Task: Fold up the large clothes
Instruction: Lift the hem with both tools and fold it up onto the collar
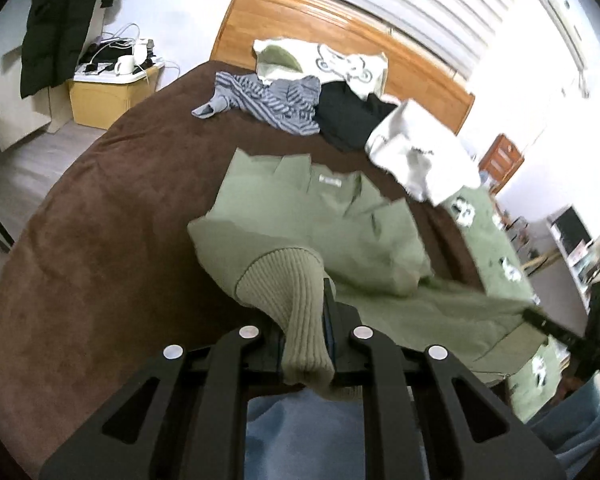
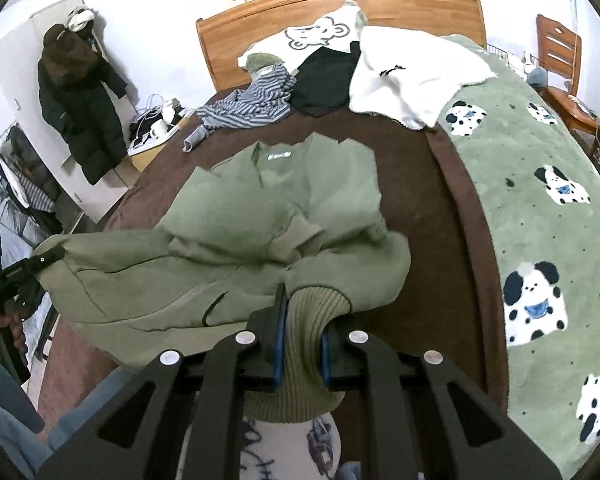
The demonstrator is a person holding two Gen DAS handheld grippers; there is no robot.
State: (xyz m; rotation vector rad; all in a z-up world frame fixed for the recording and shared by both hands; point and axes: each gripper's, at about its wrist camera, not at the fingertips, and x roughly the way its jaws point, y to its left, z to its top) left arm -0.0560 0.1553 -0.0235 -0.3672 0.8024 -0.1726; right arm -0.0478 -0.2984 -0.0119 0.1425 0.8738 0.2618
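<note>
Bed (image 1: 100,200); sweater hem (image 1: 296,304) between fingers (image 1: 329,300)

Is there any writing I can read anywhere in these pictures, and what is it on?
None can be read.
White neck label on the green ribbed-cuff jacket: blurred.
Small print on the black hanging coat: too small.
Dark scrawl on the white printed cloth at the bottom edge: illegible.
</note>
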